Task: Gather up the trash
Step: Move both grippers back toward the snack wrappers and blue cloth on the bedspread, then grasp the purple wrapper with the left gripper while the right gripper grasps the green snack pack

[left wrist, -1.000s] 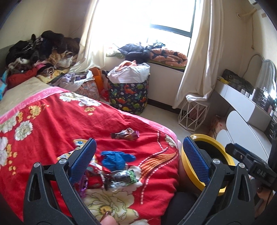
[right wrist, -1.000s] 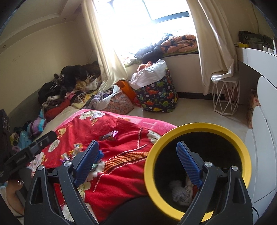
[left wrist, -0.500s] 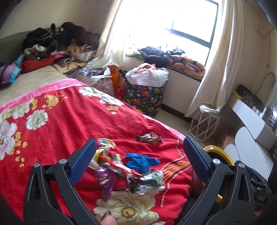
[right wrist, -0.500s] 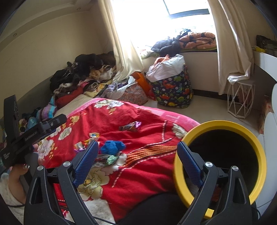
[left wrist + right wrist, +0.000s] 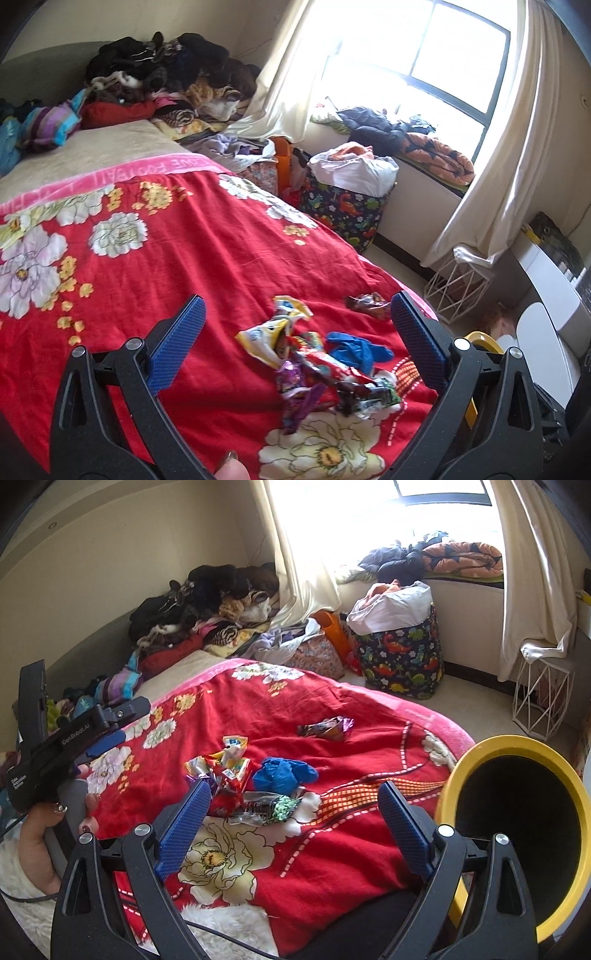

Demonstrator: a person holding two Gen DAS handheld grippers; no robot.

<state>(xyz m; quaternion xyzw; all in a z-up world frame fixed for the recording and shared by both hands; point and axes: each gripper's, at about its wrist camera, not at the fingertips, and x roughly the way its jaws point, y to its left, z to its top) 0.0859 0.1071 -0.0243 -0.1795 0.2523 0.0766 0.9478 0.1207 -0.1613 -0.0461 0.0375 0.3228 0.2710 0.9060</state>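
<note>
- Grippers first, both spread wide and empty: left gripper (image 5: 295,334) poised above the red floral blanket (image 5: 207,236), right gripper (image 5: 291,808) likewise, neither touching any trash.
- Framed between the left gripper's blue pads (image 5: 177,347), a heap of crumpled snack wrappers (image 5: 306,365) on the blanket, near the bed's foot.
- Pressed against the heap's right side, a wadded blue glove (image 5: 356,350); seen from the right wrist, the same blue glove (image 5: 284,773) lying just beyond the wrappers (image 5: 236,786).
- Set apart from the heap, farther up the blanket, a single dark wrapper (image 5: 327,728).
- Off the bed's edge to the right, a yellow-rimmed bin (image 5: 517,746), mouth open toward the right wrist camera, interior dark.
- At far left of the right wrist view, the person's left hand (image 5: 48,823) wrapped around the handle of the other tool.
- Beyond the blanket, a dinosaur-print hamper (image 5: 402,657) stuffed with laundry, on the floor below the window.
- Beside the curtain, a white wire stool (image 5: 543,698).
- Against the far wall, a pile of clothes (image 5: 166,81) at the head of the bed.
</note>
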